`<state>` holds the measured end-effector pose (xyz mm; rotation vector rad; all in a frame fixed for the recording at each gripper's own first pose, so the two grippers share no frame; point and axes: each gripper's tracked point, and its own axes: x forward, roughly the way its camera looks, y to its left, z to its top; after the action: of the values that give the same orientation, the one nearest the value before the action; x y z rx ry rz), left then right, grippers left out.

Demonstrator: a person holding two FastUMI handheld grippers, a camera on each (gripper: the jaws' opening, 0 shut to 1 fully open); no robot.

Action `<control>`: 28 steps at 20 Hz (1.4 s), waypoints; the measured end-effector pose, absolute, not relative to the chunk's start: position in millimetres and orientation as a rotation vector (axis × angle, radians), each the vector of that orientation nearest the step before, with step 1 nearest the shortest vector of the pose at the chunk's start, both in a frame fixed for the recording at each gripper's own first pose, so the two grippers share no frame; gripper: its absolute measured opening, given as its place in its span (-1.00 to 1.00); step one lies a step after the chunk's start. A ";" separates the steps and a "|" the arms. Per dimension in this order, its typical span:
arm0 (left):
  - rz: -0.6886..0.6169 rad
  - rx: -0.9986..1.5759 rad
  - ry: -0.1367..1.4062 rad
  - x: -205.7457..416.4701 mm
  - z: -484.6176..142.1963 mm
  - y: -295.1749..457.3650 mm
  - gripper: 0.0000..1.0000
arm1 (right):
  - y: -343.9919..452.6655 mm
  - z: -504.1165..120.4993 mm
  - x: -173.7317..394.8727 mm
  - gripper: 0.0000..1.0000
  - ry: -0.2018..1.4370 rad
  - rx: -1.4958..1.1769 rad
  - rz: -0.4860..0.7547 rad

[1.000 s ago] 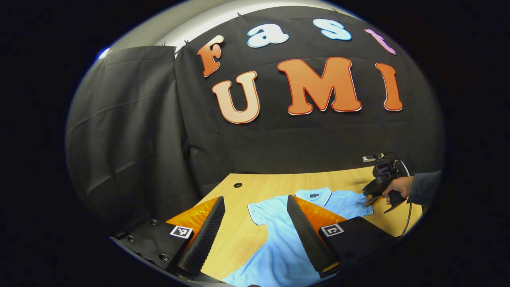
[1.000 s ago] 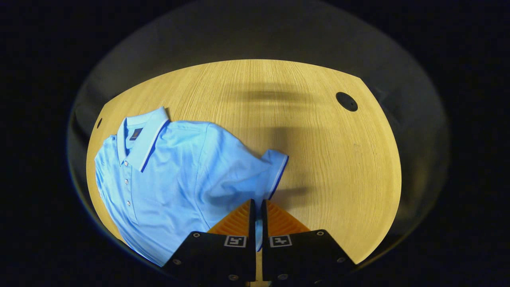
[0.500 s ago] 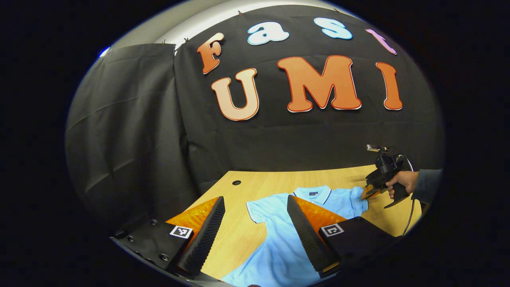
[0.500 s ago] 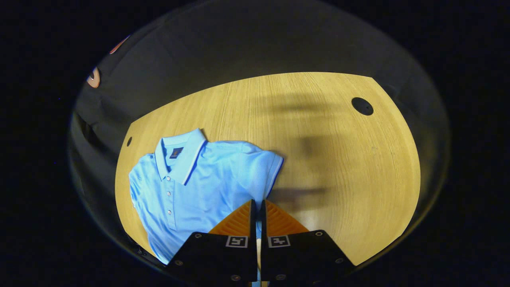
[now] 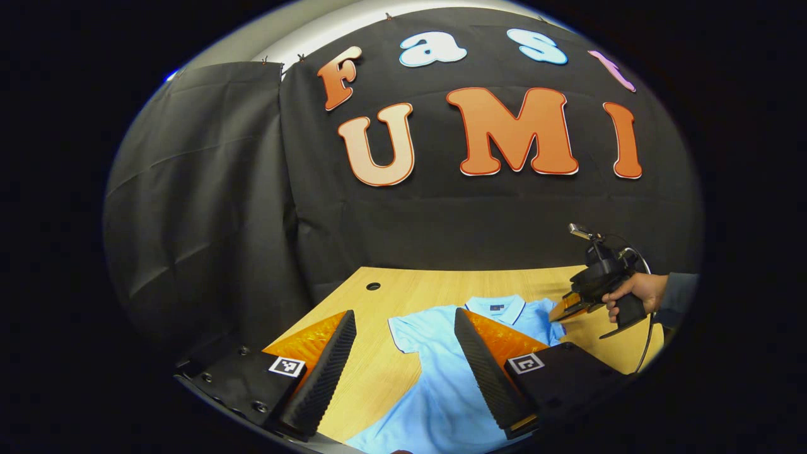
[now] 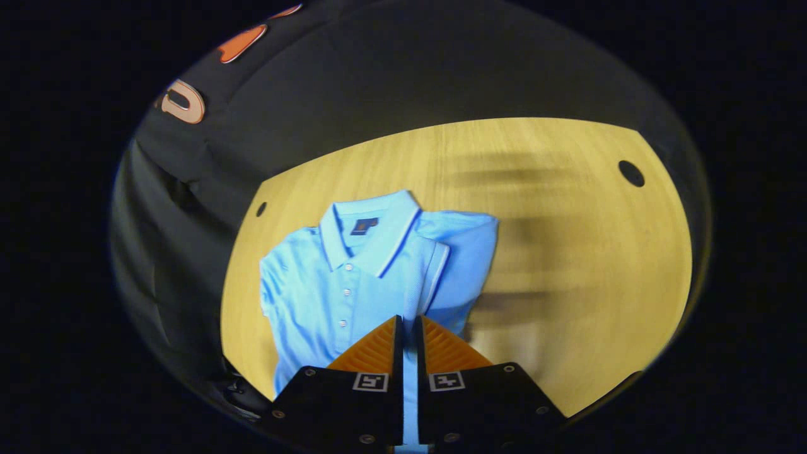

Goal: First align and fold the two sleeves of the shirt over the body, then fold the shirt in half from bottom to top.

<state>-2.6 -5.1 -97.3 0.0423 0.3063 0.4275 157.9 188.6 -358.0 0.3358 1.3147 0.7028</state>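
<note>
While the left gripper (image 5: 403, 353) hovers spread, the right gripper (image 6: 406, 340) pinches the light-blue polo shirt's (image 6: 328, 296) sleeve (image 6: 466, 271) over its body.

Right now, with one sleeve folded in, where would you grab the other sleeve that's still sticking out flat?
Take the flat sleeve at its trimmed cuff edge, coming in low from the bare table side. The cuff is a free edge lying flat, so a finger could probably slide under it. The left hand-held gripper hangs open beside it, well placed.

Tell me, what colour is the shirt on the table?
Light blue shirt, with a darker blue line along collar and sleeve edge; best in the right gripper view.
</note>
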 end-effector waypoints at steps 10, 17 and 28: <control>0.363 -0.164 0.408 47.8 -143.6 43.6 1.00 | 152.6 -312.8 161.4 0.41 1.148 0.321 0.641; 0.297 -0.378 0.684 96.1 -223.2 106.0 0.97 | 96.0 -293.6 148.8 0.72 1.050 0.324 0.431; 0.250 -0.499 0.988 171.9 -332.5 141.9 1.00 | 74.4 -286.1 78.4 0.92 0.983 0.375 0.205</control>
<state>171.9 141.9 -332.5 -0.4988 0.9883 0.2497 78.4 74.4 -286.1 0.3755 0.9825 0.2051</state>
